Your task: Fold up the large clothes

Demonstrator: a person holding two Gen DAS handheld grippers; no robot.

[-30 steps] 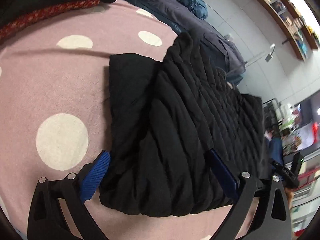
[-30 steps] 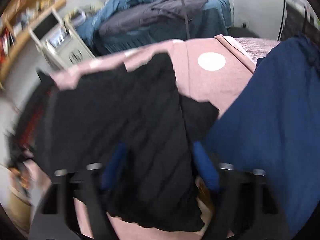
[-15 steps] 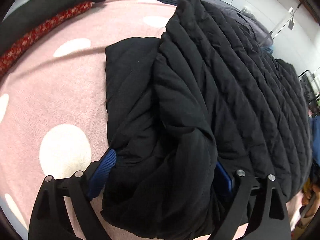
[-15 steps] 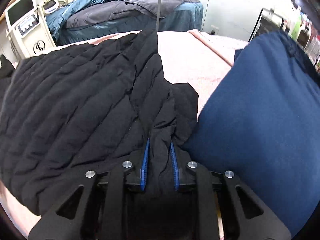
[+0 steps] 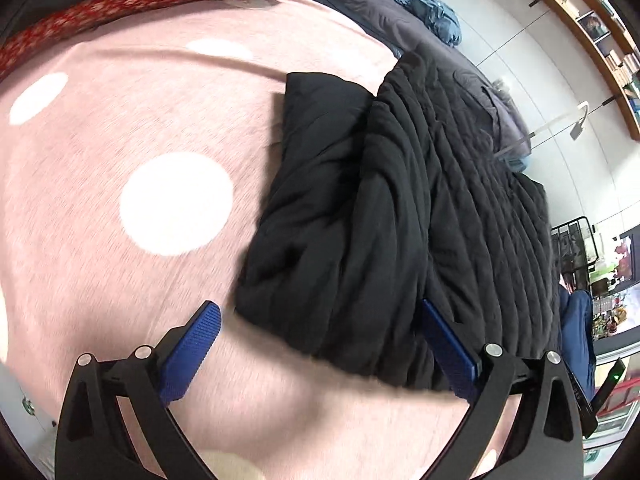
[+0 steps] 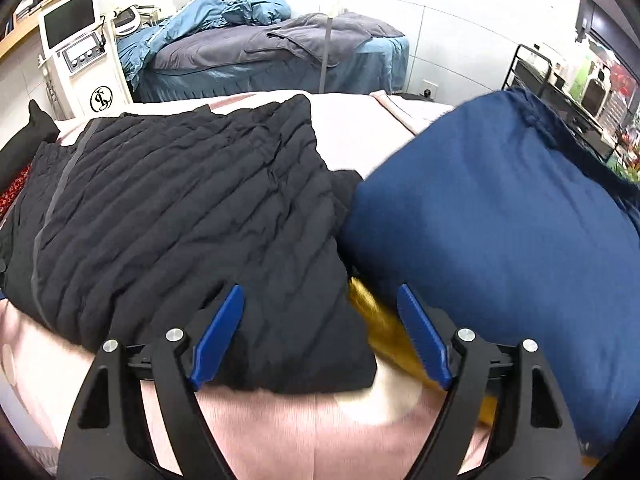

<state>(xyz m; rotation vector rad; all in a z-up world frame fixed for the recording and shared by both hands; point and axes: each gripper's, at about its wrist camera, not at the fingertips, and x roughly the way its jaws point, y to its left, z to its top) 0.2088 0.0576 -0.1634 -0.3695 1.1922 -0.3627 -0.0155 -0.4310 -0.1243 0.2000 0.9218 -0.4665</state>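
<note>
— Looking through the left wrist view, what do you see?

— The black quilted jacket (image 5: 400, 208) lies folded on the pink blanket with white dots (image 5: 132, 152). It fills the picture from the centre toward 3 o'clock. A smooth black part sticks out at about 12 o'clock, and the quilted part lies over it on the right.

— And the left tool (image 5: 316, 340)?

— Its blue fingers (image 5: 192, 348) are spread wide and pinch nothing. The left finger stands over bare blanket at 7 o'clock. The right one is at 5 o'clock, at the near edge of the jacket; I cannot tell if it touches the cloth.

— What shows in the right wrist view?

— The same jacket (image 6: 180, 216) lies flat from 9 o'clock to the centre, with a grey strip along its left side. Just beside it, from 2 to 4 o'clock, is a big navy blue bundle of cloth (image 6: 500, 220). A yellow thing (image 6: 380, 332) shows between them, blurred, so I cannot say what it is.

— The right tool (image 6: 320, 328)?

— It is also spread apart, with nothing between its fingers (image 6: 218, 336). The near hem of the jacket lies in front of the gap.

— Anything behind?

— A bed with blue and grey covers (image 6: 264, 52) at 12 o'clock, and a white machine with a screen (image 6: 80, 56) at 10 o'clock.
</note>
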